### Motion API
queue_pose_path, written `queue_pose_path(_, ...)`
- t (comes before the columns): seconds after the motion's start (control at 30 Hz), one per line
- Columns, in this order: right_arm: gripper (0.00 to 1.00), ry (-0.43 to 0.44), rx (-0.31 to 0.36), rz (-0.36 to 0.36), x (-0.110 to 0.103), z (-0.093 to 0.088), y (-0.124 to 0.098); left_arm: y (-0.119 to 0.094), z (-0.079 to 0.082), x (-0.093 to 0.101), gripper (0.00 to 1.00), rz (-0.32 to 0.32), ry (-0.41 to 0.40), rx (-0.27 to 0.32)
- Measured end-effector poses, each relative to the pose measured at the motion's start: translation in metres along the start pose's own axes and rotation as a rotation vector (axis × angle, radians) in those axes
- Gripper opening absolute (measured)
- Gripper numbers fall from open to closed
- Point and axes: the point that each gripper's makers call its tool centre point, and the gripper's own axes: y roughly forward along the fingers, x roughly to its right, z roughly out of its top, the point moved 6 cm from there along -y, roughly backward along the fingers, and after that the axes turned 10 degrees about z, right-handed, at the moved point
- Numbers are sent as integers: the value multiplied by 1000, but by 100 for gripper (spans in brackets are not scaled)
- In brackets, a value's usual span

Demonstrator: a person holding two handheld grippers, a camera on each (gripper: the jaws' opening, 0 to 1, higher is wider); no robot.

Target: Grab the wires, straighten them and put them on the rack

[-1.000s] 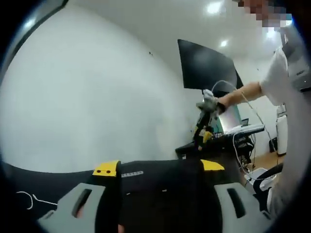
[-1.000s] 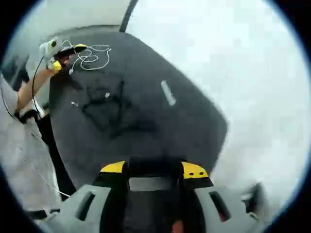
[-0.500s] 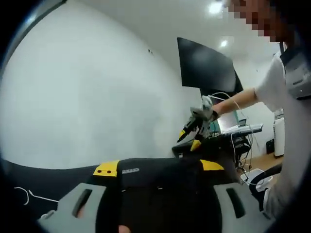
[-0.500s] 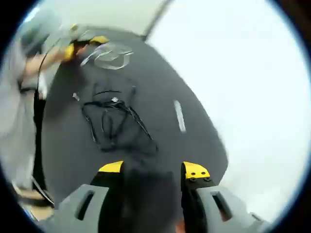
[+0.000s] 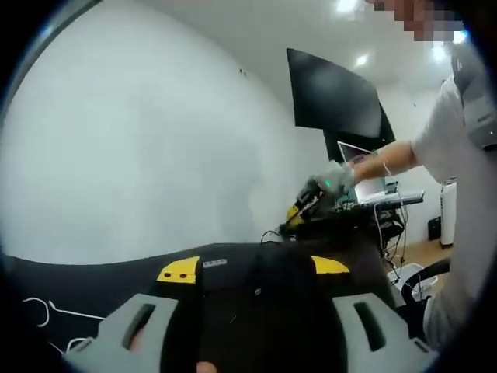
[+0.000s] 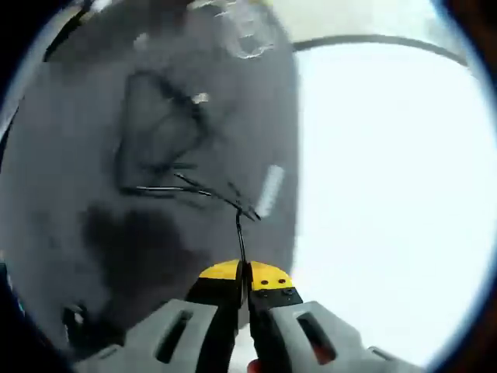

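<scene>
A black wire (image 6: 155,136) lies in a loose tangle on the dark table (image 6: 85,249). One strand runs from the tangle down to my right gripper (image 6: 245,273), whose yellow-tipped jaws are shut on it. In the left gripper view that right gripper (image 5: 304,210) sits low over the table's far end in a person's hand, with a small loop of black wire (image 5: 270,233) beside it. My left gripper (image 5: 254,268) stands open over the dark table (image 5: 93,284), nothing between its jaws. A white wire (image 6: 242,33) lies blurred beyond the black tangle, and a white wire (image 5: 48,311) lies at the left gripper's left.
A short white strip (image 6: 269,190) lies on the table near the held strand. A black screen (image 5: 334,97) hangs on the white wall (image 5: 140,148). A person (image 5: 458,179) stands at the right, with a desk and laptop (image 5: 373,194) behind.
The right gripper has dropped toward the table and shut on a strand of the black wire. The left gripper stays open, barely moved.
</scene>
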Motion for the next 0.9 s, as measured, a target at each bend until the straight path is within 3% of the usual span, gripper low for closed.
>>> queue_pose_path(0.07,0,97,54,-89,30,2,-32,1,0,1,48,4,4,-1)
queue_pose_path(0.1,0,178,78,-182,54,-1,-55,3,0,2,47,12,9,-5)
queue_pose_path(0.17,0,275,115,-315,81,-5,-88,11,4,1,41,73,3,-22)
queue_pose_path(0.2,0,318,147,-374,89,-7,-103,20,12,3,37,112,-42,-9)
queue_pose_path(0.23,0,335,182,-410,92,-5,-111,30,27,9,31,118,-166,48)
queue_pose_path(0.27,0,365,211,-451,96,-6,-122,40,41,18,29,94,-237,73)
queue_pose_path(0.33,0,398,237,-516,102,-8,-140,69,60,34,27,89,-222,55)
queue_pose_path(0.4,0,464,289,-509,99,-7,-149,102,75,56,27,39,-118,0)
queue_pose_path(0.47,0,460,320,-543,106,-6,-162,141,89,75,27,1,-25,-31)
queue_pose_path(0.57,0,457,345,-573,118,-1,-174,179,101,98,35,-98,-10,-38)
queue_pose_path(0.67,0,518,371,-587,142,-1,-185,213,103,124,43,-220,-27,-71)
queue_pose_path(0.7,0,521,374,-587,150,-1,-189,221,101,132,49,-258,-38,-88)
queue_pose_path(0.73,0,537,368,-591,158,-2,-193,226,98,136,48,-272,-44,-123)
queue_pose_path(0.77,0,546,357,-597,163,-4,-196,228,96,136,47,-258,-9,-131)
queue_pose_path(0.8,0,553,349,-614,170,-8,-203,225,96,132,46,-218,36,-103)
queue_pose_path(0.83,0,565,352,-644,179,-13,-212,222,95,130,45,-201,35,-91)
queue_pose_path(0.9,0,608,443,-723,199,-18,-240,216,93,131,41,-205,12,-86)
